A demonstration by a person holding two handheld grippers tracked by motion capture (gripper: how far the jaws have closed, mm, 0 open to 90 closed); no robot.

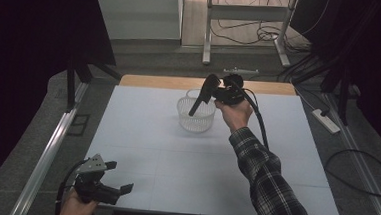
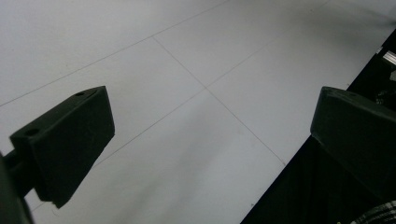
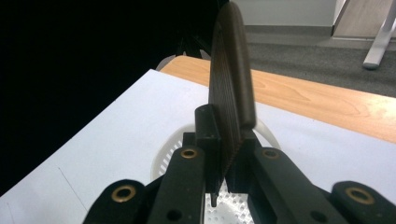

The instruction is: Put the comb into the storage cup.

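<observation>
In the high view, the right gripper (image 1: 204, 96) is held above the far middle of the white table (image 1: 141, 134), at about twelve o'clock from the table's centre. Its jaws are clamped on a dark, flat comb (image 1: 201, 95) that slants down toward seven o'clock into the white perforated basket (image 1: 196, 117). The basket stands upright on the table, just at nine o'clock of the right hand (image 1: 233, 112), whose plaid sleeve (image 1: 266, 185) runs back toward five o'clock. The left gripper (image 1: 119, 179) sits at the table's near edge, around seven o'clock from the centre and well apart from the basket, jaws spread and holding nothing; the left hand (image 1: 75, 205) grips it from below.

In the left gripper view, the two black jaws stand wide apart, one at nine o'clock and one at three o'clock, with bare white table (image 2: 187, 93) between them and the dark table edge running toward five o'clock.

In the right gripper view, the jaws are closed tight on the comb (image 3: 231, 88), which rises edge-on toward twelve o'clock, its fine ridges visible on one face. Beneath the jaws lies the basket (image 3: 163, 156), its holed floor showing at six o'clock. A wooden strip (image 3: 317, 102) borders the table's far side.
</observation>
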